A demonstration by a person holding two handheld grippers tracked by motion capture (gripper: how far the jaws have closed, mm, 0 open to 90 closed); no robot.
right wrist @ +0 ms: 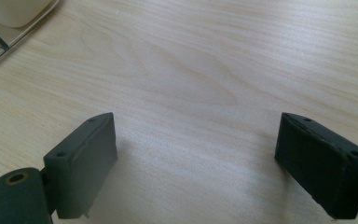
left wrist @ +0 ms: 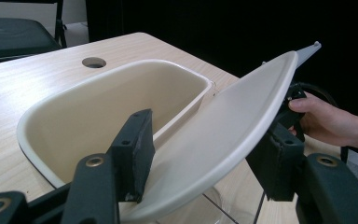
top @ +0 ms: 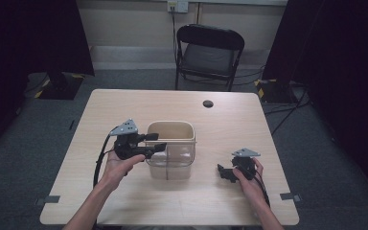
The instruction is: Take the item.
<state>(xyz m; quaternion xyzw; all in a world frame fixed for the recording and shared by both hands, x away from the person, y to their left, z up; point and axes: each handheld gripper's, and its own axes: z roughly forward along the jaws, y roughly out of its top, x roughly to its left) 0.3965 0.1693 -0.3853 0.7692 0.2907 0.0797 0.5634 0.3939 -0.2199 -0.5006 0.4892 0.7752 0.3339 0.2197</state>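
A beige bin stands in the middle of the table, and the left gripper view looks into its hollow inside. Its beige lid is tilted up over the near side of the bin. My left gripper reaches in from the bin's left and is shut on the lid's edge, one pad on each face. Over to the right, my right gripper rests low on the table. Its jaws are open, with bare wood between them.
The light wooden table has a round cable hole behind the bin. A black folding chair stands beyond the far edge. Dark curtains flank the room. Cables trail from both grippers towards the front edge.
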